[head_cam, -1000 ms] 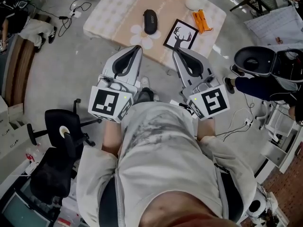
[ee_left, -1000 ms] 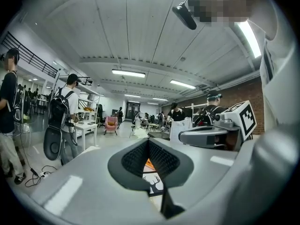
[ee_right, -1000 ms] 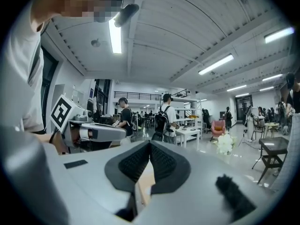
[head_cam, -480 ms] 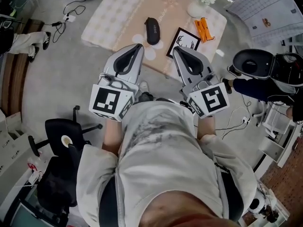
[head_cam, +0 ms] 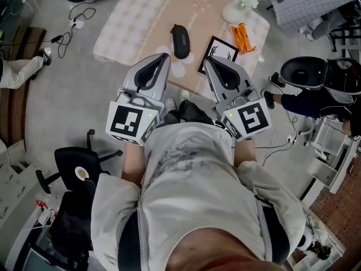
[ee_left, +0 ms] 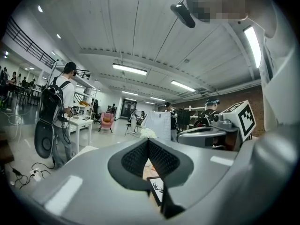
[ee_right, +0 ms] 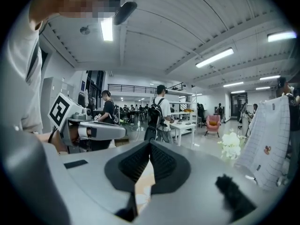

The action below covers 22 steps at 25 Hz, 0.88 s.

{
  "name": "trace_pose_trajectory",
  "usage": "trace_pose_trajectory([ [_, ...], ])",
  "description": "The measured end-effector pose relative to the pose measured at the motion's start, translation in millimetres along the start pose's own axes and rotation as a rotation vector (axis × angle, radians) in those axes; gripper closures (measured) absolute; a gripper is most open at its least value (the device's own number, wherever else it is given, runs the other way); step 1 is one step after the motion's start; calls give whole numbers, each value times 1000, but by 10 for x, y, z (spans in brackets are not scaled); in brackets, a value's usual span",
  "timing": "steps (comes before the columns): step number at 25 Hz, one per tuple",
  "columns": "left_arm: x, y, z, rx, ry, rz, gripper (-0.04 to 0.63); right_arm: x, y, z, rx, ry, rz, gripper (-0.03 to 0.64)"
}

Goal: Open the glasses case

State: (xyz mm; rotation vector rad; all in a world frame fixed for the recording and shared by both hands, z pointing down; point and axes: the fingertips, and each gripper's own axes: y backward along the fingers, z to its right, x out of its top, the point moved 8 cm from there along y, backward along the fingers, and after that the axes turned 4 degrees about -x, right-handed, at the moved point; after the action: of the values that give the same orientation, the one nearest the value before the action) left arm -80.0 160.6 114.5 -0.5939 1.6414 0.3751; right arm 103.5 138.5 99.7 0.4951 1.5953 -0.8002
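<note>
in the head view the glasses case, dark and oval, lies on the cloth-covered worktop, with its long axis going nearly from 12 to 6 o'clock and its near end pointing to the gap between the two tools. from the tip of the left tool the case is at about 1 o'clock and near; from the tip of the right tool it is at about 10 o'clock and a little further, so i judge the left hand to be the nearer one. neither tool touches the case. both tools have their jaws together and hold nothing: in each gripper view the ribbed pads meet, and below them only the worktop shows. a framed deer picture lies at 3 o'clock of the case, just in front of the right tool. the case carries a small pale mark, maybe a brand, but it is too small to read. the marker cubes show only black and white squares, no words.
</note>
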Motion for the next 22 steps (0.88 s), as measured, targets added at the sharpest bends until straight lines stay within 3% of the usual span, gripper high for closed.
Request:
trace_pose_trajectory([
  [22, -299, -935, -390, 41, 85, -92, 588, -436, -707, 887, 93, -72, -80, 601],
])
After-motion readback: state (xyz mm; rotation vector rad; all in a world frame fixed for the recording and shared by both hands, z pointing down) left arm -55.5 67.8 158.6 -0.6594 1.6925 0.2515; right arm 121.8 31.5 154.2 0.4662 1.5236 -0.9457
